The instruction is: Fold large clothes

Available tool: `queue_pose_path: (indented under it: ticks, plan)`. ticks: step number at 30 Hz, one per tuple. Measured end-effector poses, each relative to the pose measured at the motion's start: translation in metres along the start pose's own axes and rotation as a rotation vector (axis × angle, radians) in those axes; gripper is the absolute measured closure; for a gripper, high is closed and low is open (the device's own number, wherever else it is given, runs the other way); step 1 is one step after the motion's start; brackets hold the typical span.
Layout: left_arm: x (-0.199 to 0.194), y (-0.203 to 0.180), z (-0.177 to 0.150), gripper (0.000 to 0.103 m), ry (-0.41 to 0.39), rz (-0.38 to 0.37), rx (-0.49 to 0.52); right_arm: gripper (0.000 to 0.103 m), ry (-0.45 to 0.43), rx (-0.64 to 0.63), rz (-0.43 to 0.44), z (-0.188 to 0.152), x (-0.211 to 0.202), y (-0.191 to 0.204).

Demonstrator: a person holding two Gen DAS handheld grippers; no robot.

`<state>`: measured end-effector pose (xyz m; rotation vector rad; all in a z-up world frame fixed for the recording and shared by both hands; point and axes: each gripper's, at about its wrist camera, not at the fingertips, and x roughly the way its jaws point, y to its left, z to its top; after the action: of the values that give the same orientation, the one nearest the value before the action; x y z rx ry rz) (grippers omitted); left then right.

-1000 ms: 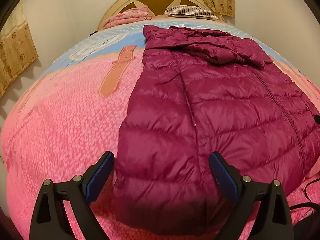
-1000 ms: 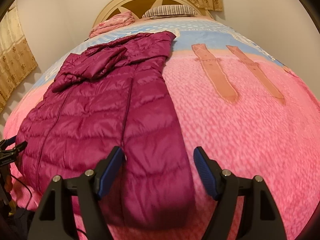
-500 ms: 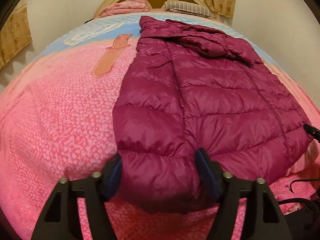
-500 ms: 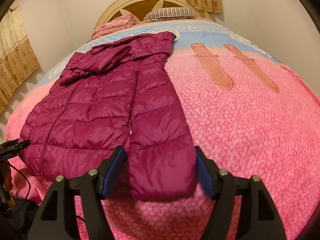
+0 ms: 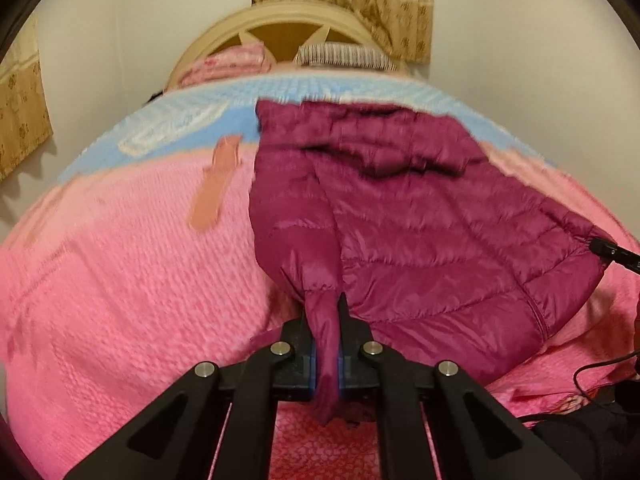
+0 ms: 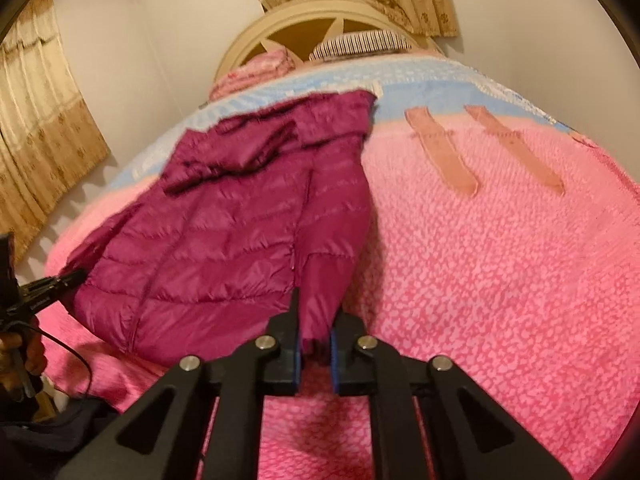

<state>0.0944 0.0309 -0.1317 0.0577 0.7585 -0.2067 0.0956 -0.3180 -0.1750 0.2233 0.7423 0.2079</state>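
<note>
No readable text, label, brand, number or sign appears in either view. The pale shapes on the blue band of the bedspread [image 5: 188, 128] are too blurred to tell whether they are letters or only a pattern.

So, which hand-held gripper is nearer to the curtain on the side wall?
Left. The left hand-held gripper pinches the puffer jacket at its hem corner on the curtain side; the right hand-held gripper pinches the opposite corner, farther across the bed.
</note>
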Motion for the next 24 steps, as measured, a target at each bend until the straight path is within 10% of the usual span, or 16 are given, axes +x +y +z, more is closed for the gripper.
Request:
queue_pose_path:
  ticks: [14,24]
  plan:
    - [-0.141,0.004,0.050,0.099,-0.296,-0.068,0.083,0.094,-0.308,-0.039,0.084,0.048,-0.131,0.027]
    - [-0.034,0.021,0.099,0.099,-0.224,0.039,0.075,0.095,-0.382,-0.072,0.047,0.111,-0.076,0.035]
